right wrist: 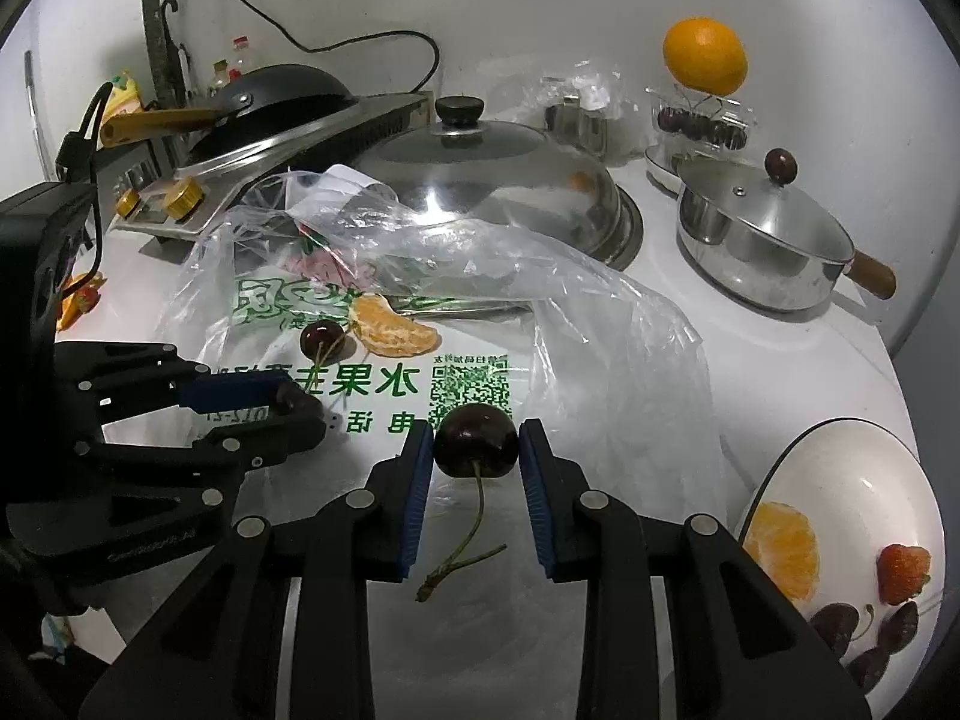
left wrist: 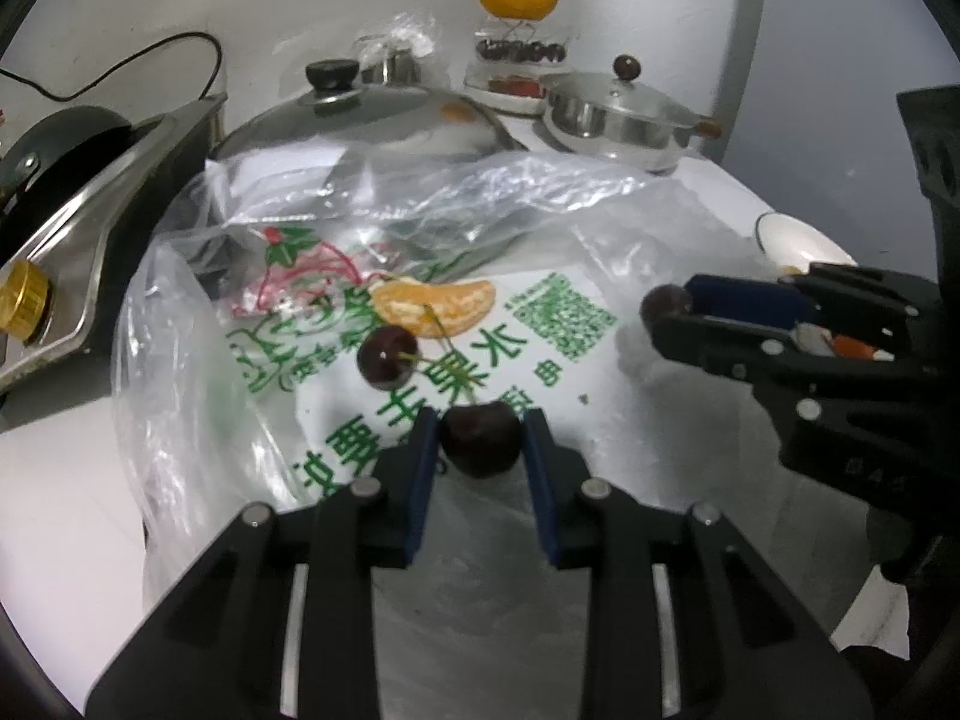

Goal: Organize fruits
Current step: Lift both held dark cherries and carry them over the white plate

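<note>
My left gripper (left wrist: 480,441) has its blue ribbed pads pressed against a dark, glossy cherry (left wrist: 482,438), pinching it just above the plastic bag (left wrist: 540,222). My right gripper (right wrist: 476,444) clamps a second cherry (right wrist: 476,441) the same way, round and nearly black, its thin green stem (right wrist: 474,519) dangling down and forking at the end.

Both cherries sit over the crinkled, see-through bag, which is printed with green characters and a square code and lies spread across the white countertop (right wrist: 780,360). On the bag rest a third cherry (right wrist: 321,339) with a stem and, just beside it, a pithy orange segment (right wrist: 393,330).

To my right a glazed white bowl (right wrist: 840,462) holds another orange segment, a strawberry and a few dark cherries. Behind the bag a domed steel lid (right wrist: 498,180) with a black knob gleams, and near it a small steel pan (right wrist: 762,246) with a wooden handle. Against the wall a whole orange (right wrist: 705,55) perches on a clear plastic box of cherries (right wrist: 702,123).
</note>
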{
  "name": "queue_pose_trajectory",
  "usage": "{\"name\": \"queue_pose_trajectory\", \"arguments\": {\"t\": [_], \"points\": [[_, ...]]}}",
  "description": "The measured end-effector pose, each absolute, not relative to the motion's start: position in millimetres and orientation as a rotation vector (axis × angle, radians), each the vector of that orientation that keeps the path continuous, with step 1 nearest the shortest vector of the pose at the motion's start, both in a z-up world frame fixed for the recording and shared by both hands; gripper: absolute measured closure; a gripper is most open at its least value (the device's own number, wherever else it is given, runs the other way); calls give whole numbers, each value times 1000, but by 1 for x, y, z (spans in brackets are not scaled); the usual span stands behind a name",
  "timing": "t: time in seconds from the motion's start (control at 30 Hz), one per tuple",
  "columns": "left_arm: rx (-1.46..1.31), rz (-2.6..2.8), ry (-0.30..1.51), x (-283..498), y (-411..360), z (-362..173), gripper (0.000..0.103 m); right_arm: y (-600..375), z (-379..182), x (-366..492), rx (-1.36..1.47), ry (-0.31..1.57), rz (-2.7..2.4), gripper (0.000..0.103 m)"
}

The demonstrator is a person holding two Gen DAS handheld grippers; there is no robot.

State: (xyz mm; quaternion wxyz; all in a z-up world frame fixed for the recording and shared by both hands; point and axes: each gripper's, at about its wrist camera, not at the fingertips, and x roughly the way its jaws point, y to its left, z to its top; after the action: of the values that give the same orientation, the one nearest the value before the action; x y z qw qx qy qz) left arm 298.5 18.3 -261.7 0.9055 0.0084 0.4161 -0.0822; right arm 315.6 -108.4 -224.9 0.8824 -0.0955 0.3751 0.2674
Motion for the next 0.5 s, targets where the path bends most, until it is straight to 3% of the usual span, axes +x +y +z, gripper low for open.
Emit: {"name": "queue_pose_trajectory", "arguments": {"t": [0.5], "points": [[14, -201, 807, 276, 13, -235, 74, -115, -206, 292, -206, 740, 547, 72]]}}
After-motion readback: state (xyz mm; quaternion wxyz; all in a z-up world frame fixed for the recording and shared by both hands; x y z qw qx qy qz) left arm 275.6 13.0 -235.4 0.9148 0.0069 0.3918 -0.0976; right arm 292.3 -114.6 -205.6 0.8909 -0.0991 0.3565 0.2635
